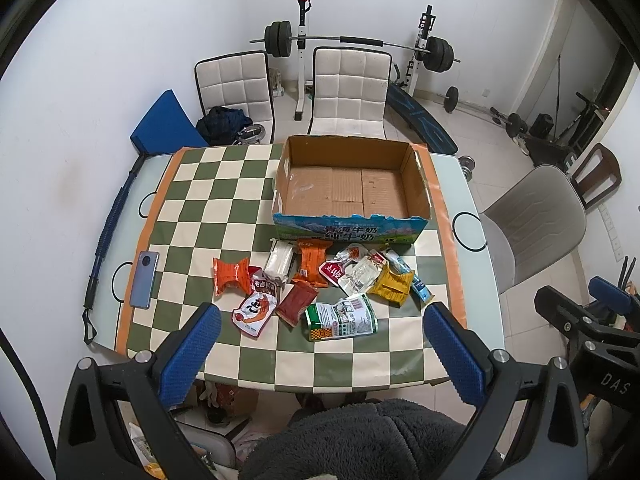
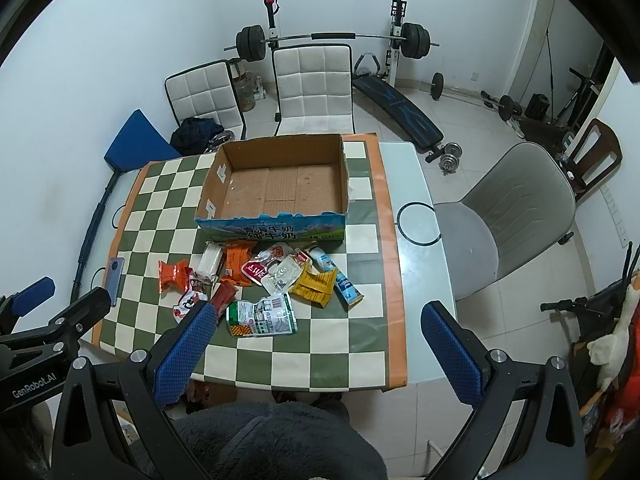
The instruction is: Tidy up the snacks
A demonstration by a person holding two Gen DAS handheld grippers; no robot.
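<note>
Several snack packets lie in a loose pile on the checkered tablecloth, among them a green packet, a yellow packet and an orange packet. An open, empty cardboard box stands just behind the pile. My left gripper is open and empty, held high above the table's near edge. My right gripper is open and empty too, held high beside it.
A phone lies at the table's left edge, next to a long blue bar. Two white chairs stand behind the table and a grey chair to its right. Weight equipment fills the back of the room.
</note>
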